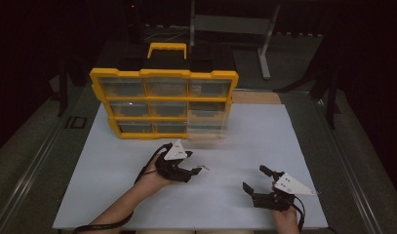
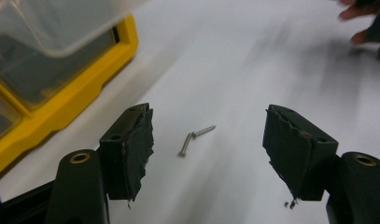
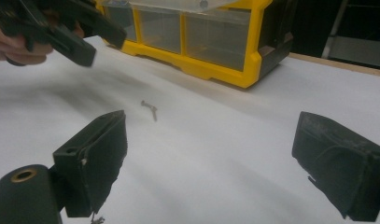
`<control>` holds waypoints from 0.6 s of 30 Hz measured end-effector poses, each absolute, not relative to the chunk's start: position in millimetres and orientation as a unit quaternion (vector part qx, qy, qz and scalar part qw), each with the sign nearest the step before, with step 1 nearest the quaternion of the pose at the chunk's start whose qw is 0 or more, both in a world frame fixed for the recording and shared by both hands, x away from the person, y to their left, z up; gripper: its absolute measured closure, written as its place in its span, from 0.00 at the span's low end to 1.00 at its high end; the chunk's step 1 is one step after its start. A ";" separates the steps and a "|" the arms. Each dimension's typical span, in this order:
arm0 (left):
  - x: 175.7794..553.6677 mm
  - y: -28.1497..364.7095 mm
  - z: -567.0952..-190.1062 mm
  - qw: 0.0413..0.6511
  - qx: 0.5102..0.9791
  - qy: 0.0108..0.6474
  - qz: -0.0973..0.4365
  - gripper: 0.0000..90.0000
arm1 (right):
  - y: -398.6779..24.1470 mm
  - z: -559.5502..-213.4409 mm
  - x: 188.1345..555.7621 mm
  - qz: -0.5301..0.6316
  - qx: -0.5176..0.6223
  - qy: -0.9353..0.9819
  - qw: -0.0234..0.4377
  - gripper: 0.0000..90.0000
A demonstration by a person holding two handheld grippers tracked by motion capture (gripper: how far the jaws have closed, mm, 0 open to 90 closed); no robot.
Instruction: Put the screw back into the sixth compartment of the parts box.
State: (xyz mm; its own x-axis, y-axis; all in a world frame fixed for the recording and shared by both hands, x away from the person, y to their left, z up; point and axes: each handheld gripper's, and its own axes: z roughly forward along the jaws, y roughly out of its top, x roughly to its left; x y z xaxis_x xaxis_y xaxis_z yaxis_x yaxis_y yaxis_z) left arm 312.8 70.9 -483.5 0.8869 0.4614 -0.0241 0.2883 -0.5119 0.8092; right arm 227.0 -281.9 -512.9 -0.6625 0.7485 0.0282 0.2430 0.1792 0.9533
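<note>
**Two screws wait between open jaws**

Two screws (image 2: pixel 195 137) lie touching on the white table (image 1: pixel 245 131), just ahead of the left gripper (image 2: pixel 208 144), jaws wide. Right gripper (image 3: pixel 215 163) also gapes, empty. Likely next: lower, close precisely. A yellow organizer (image 1: pixel 164 105) stands beyond.

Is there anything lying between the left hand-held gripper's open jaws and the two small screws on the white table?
Nothing visible does. In the left gripper view the screws lie on bare white table just ahead of the left hand-held gripper, roughly centred in its gap. The yellow drawer cabinet sits off to one side, apart from them.
</note>
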 end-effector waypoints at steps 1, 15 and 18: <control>314.4 69.8 -486.3 0.440 0.866 0.217 0.093 0.37 | -281.9 -512.9 227.0 0.544 0.339 0.732 0.232 0.12; 331.2 57.4 -516.0 0.406 0.882 0.223 0.088 0.59 | -281.9 -513.0 227.0 0.544 0.339 0.732 0.231 0.12; 333.1 52.8 -520.1 0.400 0.885 0.220 0.090 0.65 | -282.0 -513.3 227.1 0.544 0.339 0.732 0.230 0.12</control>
State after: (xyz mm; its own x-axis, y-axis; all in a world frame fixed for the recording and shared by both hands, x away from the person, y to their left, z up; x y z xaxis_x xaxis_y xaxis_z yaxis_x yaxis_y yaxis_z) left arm 333.1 52.8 -520.1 0.8870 0.4614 -0.0162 0.3167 -0.5826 0.7485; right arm 227.1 -282.0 -513.3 -0.6645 0.7466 0.0320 0.2454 0.1775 0.9530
